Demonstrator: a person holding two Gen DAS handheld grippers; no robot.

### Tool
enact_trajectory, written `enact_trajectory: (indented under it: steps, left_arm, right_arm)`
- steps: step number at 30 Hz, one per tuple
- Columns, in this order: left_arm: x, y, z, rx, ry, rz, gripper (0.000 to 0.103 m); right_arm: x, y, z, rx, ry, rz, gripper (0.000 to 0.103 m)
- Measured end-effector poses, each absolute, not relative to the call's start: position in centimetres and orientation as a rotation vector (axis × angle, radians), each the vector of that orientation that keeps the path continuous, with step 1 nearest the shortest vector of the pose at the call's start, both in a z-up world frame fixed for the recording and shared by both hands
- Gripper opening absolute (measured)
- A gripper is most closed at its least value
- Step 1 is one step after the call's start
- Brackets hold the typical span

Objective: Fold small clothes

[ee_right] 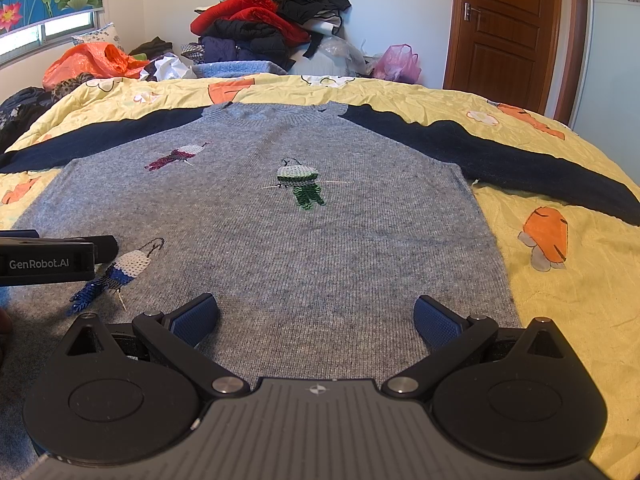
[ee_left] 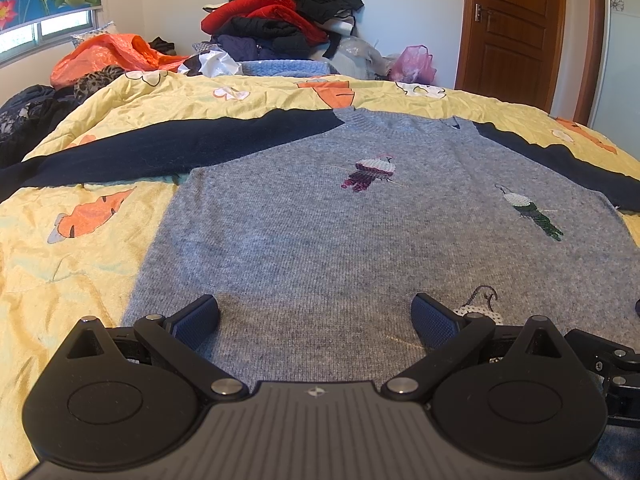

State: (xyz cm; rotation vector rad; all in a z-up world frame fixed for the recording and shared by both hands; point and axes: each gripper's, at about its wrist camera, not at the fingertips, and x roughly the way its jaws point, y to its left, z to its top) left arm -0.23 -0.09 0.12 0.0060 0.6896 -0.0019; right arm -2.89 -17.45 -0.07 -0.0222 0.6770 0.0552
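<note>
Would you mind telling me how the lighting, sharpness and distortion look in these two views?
Left wrist view: soft daylight, the grey knit sweater with navy sleeves sharp, faint shadow beneath the open left hand-held gripper. Right wrist view: equally even light, no glare; fisheye bows the brown wooden door and bulges the yellow patterned quilt.

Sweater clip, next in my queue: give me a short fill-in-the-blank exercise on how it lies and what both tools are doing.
1. The grey sweater lies flat on a ____ quilt.
2. Its two sleeves are dark ____.
3. The right tool has its jaws ____.
4. The left tool holds ____.

Missing words: yellow; blue; open; nothing
</note>
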Motion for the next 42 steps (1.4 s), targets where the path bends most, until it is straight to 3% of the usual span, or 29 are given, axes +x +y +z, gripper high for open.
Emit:
enact_trajectory:
  steps: [42]
  left_arm:
    - [-0.53, -0.24, 0.07, 0.014, 0.684, 0.010, 0.103]
  right_arm:
    - [-2.77, -17.63, -0.13, -0.022, 0.678, 0.051, 0.103]
